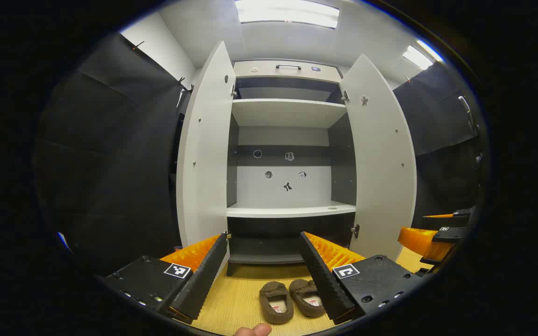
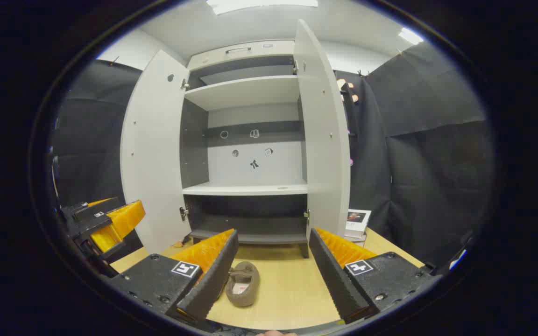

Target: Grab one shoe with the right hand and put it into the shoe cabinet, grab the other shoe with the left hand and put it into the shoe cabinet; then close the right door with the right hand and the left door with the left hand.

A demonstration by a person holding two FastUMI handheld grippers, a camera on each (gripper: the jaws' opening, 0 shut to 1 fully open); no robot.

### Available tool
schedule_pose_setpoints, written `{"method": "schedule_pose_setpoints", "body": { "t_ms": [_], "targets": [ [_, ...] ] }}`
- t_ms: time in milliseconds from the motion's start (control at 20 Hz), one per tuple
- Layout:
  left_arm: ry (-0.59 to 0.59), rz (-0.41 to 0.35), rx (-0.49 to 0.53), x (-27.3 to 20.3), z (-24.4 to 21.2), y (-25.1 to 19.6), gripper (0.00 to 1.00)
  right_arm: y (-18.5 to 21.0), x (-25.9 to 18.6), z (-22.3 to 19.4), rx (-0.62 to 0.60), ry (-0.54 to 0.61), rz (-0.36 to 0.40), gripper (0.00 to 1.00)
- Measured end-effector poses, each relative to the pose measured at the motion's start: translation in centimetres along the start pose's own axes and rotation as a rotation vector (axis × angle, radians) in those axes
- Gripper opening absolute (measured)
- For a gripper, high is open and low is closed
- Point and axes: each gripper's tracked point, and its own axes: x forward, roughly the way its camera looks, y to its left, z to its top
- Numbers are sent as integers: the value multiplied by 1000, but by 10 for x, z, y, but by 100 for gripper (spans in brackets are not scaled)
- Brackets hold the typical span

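- Shoe cabinet (image 1: 290, 112) stands at the far edge of the wooden floor (image 1: 231, 303), white with dark grey inner walls and several bare shelves; small stickers dot its back panel.
- Left door (image 1: 203, 154) and right door (image 1: 381, 158) both swing wide open toward the viewer, flanking the opening. Nothing lies between the shoes and the lowest shelf.
- Black cloth walls close in on both sides; ceiling lights glare overhead.
- In the right gripper view, a small framed picture (image 2: 357, 219) rests on the floor just beside the right door's foot, against the cloth.
- Left gripper (image 1: 264, 273) hovers low with fingers spread apart, holding nothing. Two brown shoes (image 1: 292, 298) lie side by side on the floor at the near edge, toes toward the cabinet, seen between and below the fingers; the right-hand shoe is partly hidden behind one finger.
- Right gripper (image 2: 271, 268) is likewise spread and empty; one shoe (image 2: 242, 289) shows just beside its left finger, on the floor.
- Shoes are soft, fuzzy slip-ons with pale insoles.
- A fingertip (image 1: 252, 330) pokes in at the bottom edge of the left gripper view.
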Motion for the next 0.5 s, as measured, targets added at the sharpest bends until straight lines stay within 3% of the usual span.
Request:
{"method": "schedule_pose_setpoints", "body": {
  "t_ms": [50,150,200,500],
  "targets": [
    [1,3,-2,0,-1,2,94,1,1,-1,-4,2,2,98],
    [3,12,-5,2,-2,7,94,6,4,-3,-9,8,10,94],
    [3,16,-7,3,-2,9,94,8,5,-3,-12,12,14,98],
    [5,33,-13,6,-4,18,95,16,13,-7,-20,26,29,98]
  ]
}}
